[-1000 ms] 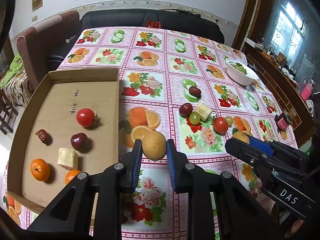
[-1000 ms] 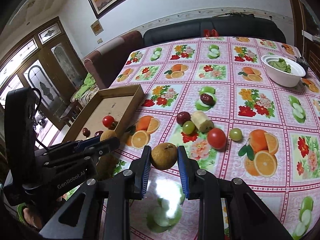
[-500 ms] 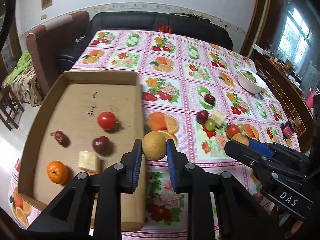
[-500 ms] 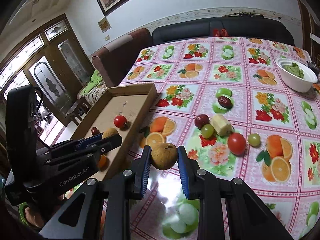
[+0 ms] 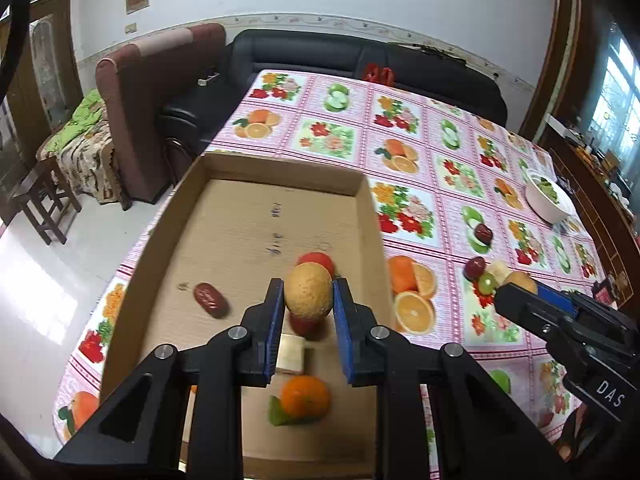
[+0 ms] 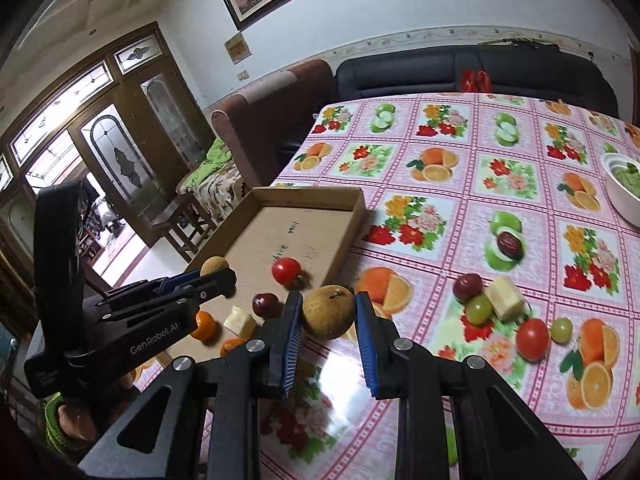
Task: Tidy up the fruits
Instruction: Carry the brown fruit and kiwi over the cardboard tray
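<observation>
The tabletop (image 5: 408, 152) carries a cardboard tray (image 5: 240, 220) at its left edge. Left tongs (image 5: 308, 300) clamp a tan round fruit (image 5: 308, 296) above the tray; right tongs (image 6: 326, 316) grip a brownish fruit (image 6: 328, 312), seemingly just outside the tray's right wall.

A floral tablecloth-covered table (image 6: 520, 160) is carrying a cardboard tray (image 6: 352, 216), loose fruit (image 6: 532, 334) and a white bowl (image 6: 618, 196).

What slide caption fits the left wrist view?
Left gripper carries a tan round fruit over the cardboard tray of sorted fruit.
</observation>
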Motion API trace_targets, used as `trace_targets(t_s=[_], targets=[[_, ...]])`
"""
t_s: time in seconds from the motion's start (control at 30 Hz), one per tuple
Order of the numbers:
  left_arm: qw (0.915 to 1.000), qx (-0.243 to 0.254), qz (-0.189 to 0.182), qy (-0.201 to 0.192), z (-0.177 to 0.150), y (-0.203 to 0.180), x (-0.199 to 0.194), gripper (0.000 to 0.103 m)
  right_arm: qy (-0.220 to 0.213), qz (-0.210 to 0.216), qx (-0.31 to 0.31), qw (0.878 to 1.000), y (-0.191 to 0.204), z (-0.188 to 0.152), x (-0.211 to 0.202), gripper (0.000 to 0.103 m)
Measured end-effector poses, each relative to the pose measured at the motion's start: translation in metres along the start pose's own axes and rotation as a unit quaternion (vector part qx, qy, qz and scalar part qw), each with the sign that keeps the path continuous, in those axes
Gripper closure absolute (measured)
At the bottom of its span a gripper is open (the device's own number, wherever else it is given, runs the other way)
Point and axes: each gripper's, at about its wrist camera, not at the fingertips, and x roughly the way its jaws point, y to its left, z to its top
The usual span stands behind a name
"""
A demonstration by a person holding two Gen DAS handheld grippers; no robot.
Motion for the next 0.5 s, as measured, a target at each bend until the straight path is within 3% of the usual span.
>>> trace_targets(t_s=[0.5], targets=[[0.9992,-0.007,0.037,0.010,0.004,0.026,0.015,0.081,0.012,0.015,-0.010,1.000,0.015,0.012,0.028,0.077]])
